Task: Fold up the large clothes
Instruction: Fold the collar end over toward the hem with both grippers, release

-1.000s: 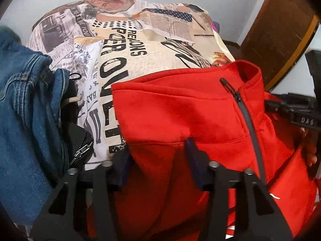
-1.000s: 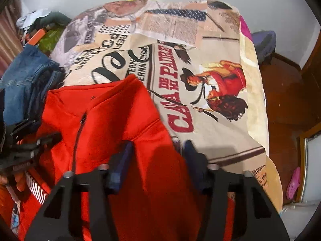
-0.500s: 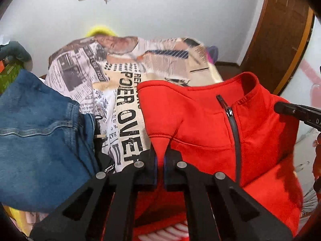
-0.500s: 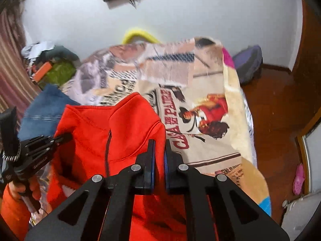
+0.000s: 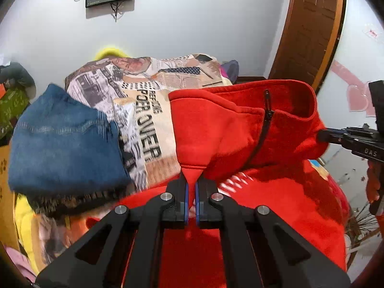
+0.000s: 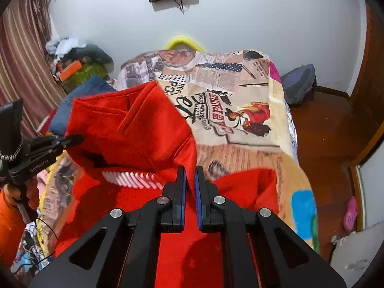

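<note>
A large red fleece jacket with a dark zipper hangs lifted between both grippers above the bed. My left gripper is shut on a pinch of its red fabric at one shoulder. My right gripper is shut on the other shoulder of the jacket. The jacket's lower part drapes down over the bed edge beneath the fingers. Each gripper shows at the side of the other's view: the right one and the left one.
The bed has a newspaper-print blanket. A folded pile of blue jeans lies on its left side. A cluttered heap sits by the curtain, a backpack on the wooden floor, a door at right.
Both grippers closed on the jacket's shoulders and lifted it up off the bed. The views now tilt up towards the wall.
</note>
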The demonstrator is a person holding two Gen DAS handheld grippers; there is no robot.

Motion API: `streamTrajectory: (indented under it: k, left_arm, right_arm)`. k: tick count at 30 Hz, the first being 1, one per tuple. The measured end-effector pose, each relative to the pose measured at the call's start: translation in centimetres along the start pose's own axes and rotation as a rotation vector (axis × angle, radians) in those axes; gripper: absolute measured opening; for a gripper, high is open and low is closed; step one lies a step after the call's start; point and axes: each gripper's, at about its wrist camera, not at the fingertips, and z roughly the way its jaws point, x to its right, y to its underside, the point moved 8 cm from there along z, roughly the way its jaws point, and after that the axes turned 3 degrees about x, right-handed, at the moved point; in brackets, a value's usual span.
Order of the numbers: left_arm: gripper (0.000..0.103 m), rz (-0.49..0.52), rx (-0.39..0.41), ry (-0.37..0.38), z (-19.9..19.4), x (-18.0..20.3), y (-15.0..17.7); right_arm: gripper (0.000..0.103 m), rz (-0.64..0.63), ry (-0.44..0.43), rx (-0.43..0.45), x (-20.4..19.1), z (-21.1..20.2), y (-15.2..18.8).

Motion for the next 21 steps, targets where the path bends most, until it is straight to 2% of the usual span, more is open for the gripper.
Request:
streamTrajectory:
  k: [7,10,15,19,21]
  left_arm:
    - [0.003,0.028,-0.051,0.019,-1.6,1.8,5.3]
    - [0.003,0.035,-0.09,0.048,-1.4,2.7,7.8]
    - [0.003,0.073,-0.153,0.047,-1.0,3.4,11.5]
    - [0.003,0.13,-0.225,-0.006,-0.1,3.1,14.8]
    - [0.008,0.14,-0.259,-0.029,0.2,2.6,16.0]
  right_arm:
    - [0.005,0.053,-0.052,0.026,-0.1,-2.9,3.1]
    - [0.005,0.023,-0.028,-0.007,-0.4,-2.7,5.0]
    - [0.005,0.032,0.011,-0.081,0.4,-1.3,8.1]
    - [0.005,0.037,0.034,-0.108,0.8,-0.8,9.3]
    - [0.005,0.03,0.045,-0.11,0.8,-0.9,9.2]
